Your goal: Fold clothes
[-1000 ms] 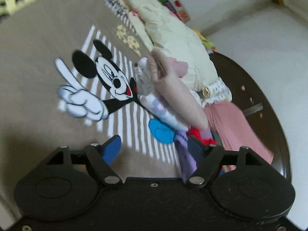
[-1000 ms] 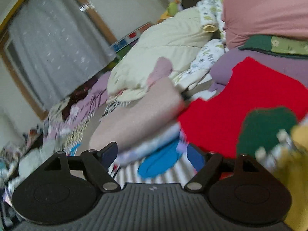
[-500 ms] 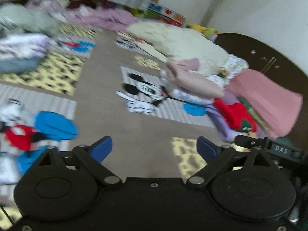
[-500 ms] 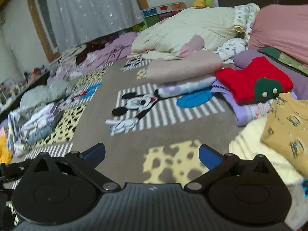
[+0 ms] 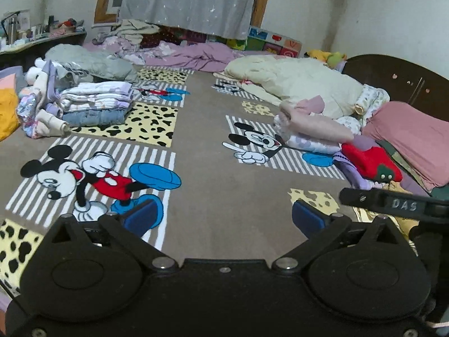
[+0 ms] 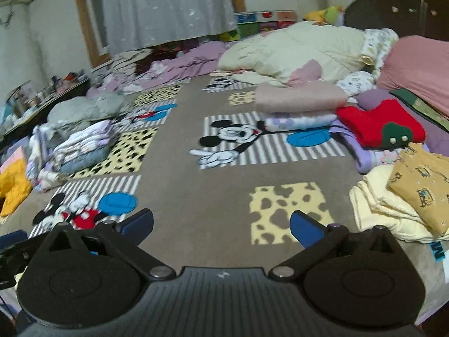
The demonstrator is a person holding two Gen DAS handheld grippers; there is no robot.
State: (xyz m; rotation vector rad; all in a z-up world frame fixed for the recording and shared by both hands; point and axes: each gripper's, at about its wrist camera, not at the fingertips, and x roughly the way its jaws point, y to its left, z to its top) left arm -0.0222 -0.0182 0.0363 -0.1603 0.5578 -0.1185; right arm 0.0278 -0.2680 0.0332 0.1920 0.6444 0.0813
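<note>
**A:** Where do the clothes lie?

**B:** Ahead and to the right of both tongs, a folded pink garment (image 6: 301, 97) sits on a folded pale purple one (image 6: 300, 121), with a red knit piece (image 6: 376, 123) just beside them. Nearer, right of the right tongs (image 6: 221, 224), a yellow printed garment (image 6: 421, 185) rests on cream cloth (image 6: 378, 210). Far ahead on the left stands a neat folded stack (image 5: 96, 101) beside loose pieces.

**A:** And the tongs?

**B:** The left tongs (image 5: 223, 214) and the right ones are both spread wide and empty, hovering over the bare cartoon-print bedspread (image 5: 224, 168).

**A:** So which step is this?

**B:** Between garments, I'd judge: nothing gripped, nothing laid flat in front. Whether more folding remains I can't settle; the yellow and cream bundle looks loosely laid. Any next pick needs an edge seized by each set of tongs and the cloth spread on that bare patch.
</note>
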